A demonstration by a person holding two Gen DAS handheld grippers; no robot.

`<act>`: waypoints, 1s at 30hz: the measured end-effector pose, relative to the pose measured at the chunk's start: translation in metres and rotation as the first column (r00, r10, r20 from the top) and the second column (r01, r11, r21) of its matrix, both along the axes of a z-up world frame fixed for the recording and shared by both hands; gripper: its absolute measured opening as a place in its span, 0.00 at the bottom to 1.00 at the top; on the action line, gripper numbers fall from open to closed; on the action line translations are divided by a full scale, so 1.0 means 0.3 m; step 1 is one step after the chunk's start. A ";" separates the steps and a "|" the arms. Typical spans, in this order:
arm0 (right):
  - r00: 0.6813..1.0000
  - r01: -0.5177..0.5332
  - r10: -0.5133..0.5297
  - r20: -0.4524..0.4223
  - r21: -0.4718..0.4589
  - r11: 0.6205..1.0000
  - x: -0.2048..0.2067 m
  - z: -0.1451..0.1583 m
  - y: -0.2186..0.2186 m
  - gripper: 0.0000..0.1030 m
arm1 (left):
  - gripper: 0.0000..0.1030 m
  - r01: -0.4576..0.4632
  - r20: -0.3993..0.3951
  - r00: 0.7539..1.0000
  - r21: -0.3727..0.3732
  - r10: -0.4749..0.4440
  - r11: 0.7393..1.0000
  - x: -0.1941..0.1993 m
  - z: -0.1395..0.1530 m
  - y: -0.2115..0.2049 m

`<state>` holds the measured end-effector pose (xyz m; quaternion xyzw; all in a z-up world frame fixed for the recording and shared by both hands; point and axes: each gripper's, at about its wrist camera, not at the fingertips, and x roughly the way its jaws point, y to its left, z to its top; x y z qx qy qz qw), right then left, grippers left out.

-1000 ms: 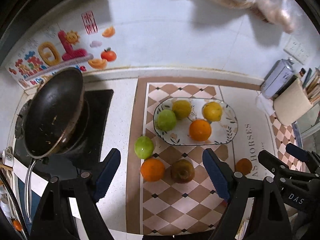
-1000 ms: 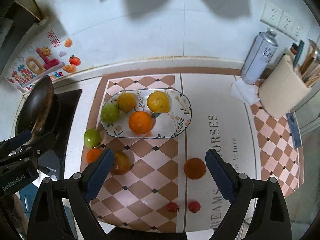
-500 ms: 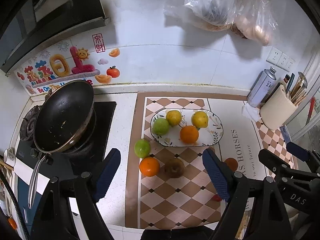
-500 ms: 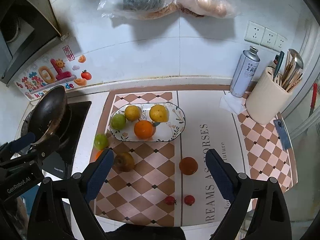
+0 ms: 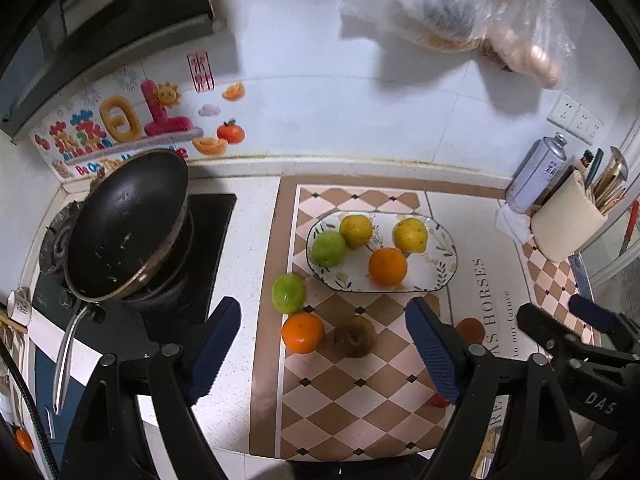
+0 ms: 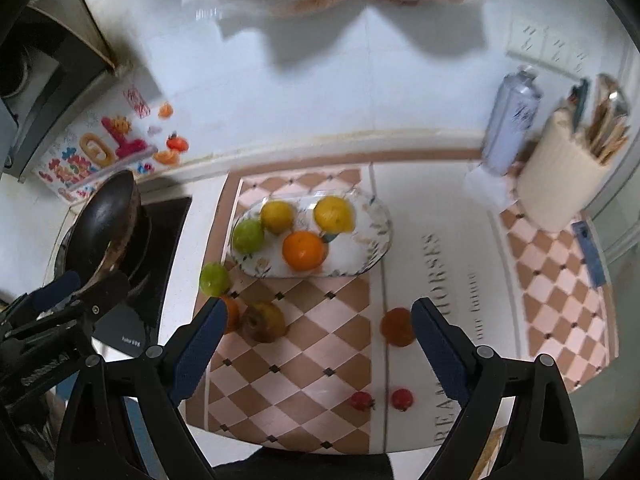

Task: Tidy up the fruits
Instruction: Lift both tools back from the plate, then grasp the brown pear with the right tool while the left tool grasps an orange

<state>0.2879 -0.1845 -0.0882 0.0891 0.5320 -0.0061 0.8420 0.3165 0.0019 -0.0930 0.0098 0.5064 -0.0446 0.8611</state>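
Observation:
An oval patterned plate on the checkered mat holds two yellow fruits, a green one and an orange. Loose on the mat in front of it lie a green fruit, an orange, a brown kiwi-like fruit, a small orange fruit and two small red fruits. My left gripper is open above the loose fruits. My right gripper is open and empty above the mat.
A black frying pan sits on the stove at the left. A spray can and a utensil holder stand at the back right. Plastic bags hang on the tiled wall.
Both grippers rose and pulled back, then came down closer to the counter again. The fruits have not moved. Both grippers stay open.

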 end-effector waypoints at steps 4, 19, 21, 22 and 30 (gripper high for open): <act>0.991 -0.055 0.066 -0.121 0.093 0.994 0.098 -0.195 0.041 0.92 | 0.97 -0.032 -0.057 0.998 0.063 0.035 0.998 0.064 -0.095 0.037; 0.870 -0.068 0.216 -0.443 0.328 0.942 0.298 -0.863 0.268 0.68 | 0.97 -0.245 -0.418 0.874 0.067 0.250 0.967 0.216 -0.558 0.260; 0.871 -0.081 0.226 -0.435 0.326 0.942 0.289 -0.870 0.266 0.67 | 0.97 -0.259 -0.436 0.863 0.055 0.256 0.964 0.222 -0.585 0.265; 0.870 -0.081 0.222 -0.440 0.318 0.945 0.283 -0.870 0.258 0.67 | 0.97 -0.257 -0.445 0.859 0.053 0.253 0.965 0.229 -0.595 0.260; 0.874 -0.076 0.169 -0.455 0.215 0.974 0.220 -0.829 0.122 0.67 | 0.97 -0.166 -0.524 0.839 0.012 0.148 0.986 0.288 -0.718 0.151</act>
